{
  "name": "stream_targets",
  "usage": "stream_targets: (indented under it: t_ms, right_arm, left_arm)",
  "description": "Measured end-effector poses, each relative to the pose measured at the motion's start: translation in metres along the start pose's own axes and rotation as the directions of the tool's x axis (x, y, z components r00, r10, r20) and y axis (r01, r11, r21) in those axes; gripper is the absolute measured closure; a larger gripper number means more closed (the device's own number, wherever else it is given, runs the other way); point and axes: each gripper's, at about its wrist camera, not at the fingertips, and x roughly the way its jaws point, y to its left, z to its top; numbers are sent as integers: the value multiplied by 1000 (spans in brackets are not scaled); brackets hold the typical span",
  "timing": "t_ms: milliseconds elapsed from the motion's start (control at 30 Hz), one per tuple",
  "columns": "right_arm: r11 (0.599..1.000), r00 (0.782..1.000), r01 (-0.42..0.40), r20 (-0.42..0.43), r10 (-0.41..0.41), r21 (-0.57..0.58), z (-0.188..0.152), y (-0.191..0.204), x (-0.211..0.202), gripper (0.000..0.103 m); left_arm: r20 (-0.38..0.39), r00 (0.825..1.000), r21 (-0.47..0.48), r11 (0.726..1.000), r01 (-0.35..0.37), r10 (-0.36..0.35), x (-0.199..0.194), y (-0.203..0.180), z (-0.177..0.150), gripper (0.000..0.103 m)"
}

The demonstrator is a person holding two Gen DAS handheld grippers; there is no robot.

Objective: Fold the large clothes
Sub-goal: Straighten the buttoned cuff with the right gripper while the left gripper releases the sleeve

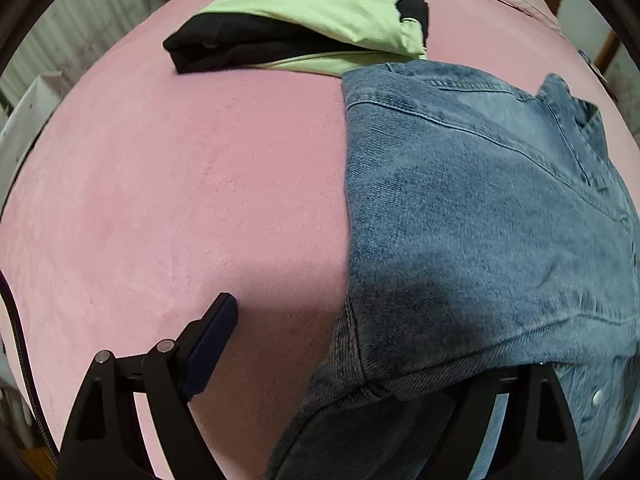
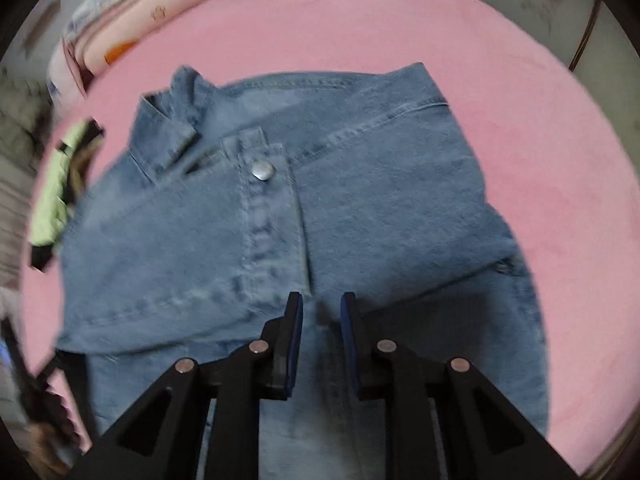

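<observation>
Clothes lie on a big pink fuzzy bed cover [image 1: 168, 184], and I count two piles. One is a blue denim jacket [image 2: 360, 208], partly folded, lying flat near the middle of the cover. It has a stand-up collar [image 2: 168, 136] at its far end. I can see one round silver snap button [image 2: 262, 170] on its front strip in the right wrist view, and one more small silver snap [image 1: 597, 397] low down in the left wrist view. The other pile is a folded light green and black top [image 1: 320, 28], resting farther back on the cover, just beside the jacket's far corner. Some pale folded bedding with small prints [image 2: 120, 36] sits at the far edge of the bed. There are two grippers, and each has two black fingers with dark blue pads. The left gripper [image 1: 360, 360] has its fingers far apart. One finger [image 1: 212, 344] is over the bare pink cover, and the other is hidden under a fold of the jacket's edge, so the cloth hangs over that side. The right gripper [image 2: 321, 344] hangs over the jacket with its fingers close together but not touching. A thin gap shows between the pads, and no cloth is pinched in it.
</observation>
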Motion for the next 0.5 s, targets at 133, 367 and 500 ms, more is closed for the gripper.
stream_targets:
  t_ms: [133,367,500]
  right_arm:
    - [997,999,-40,6,40,-62,14,12,14,73]
    - [993,993,-52,-115,40,-107,20,17,54,81]
    - [988,997,-61,-55,54,-143,11,21,33,95]
  left_arm:
    - [33,998,37,998,-53,52,-5,-2,-4,16]
    - [120,988,-38,995,-93,97,-30,4,-9,17]
    - [92,991,-64,994,-91,97,-17,5,-9,17]
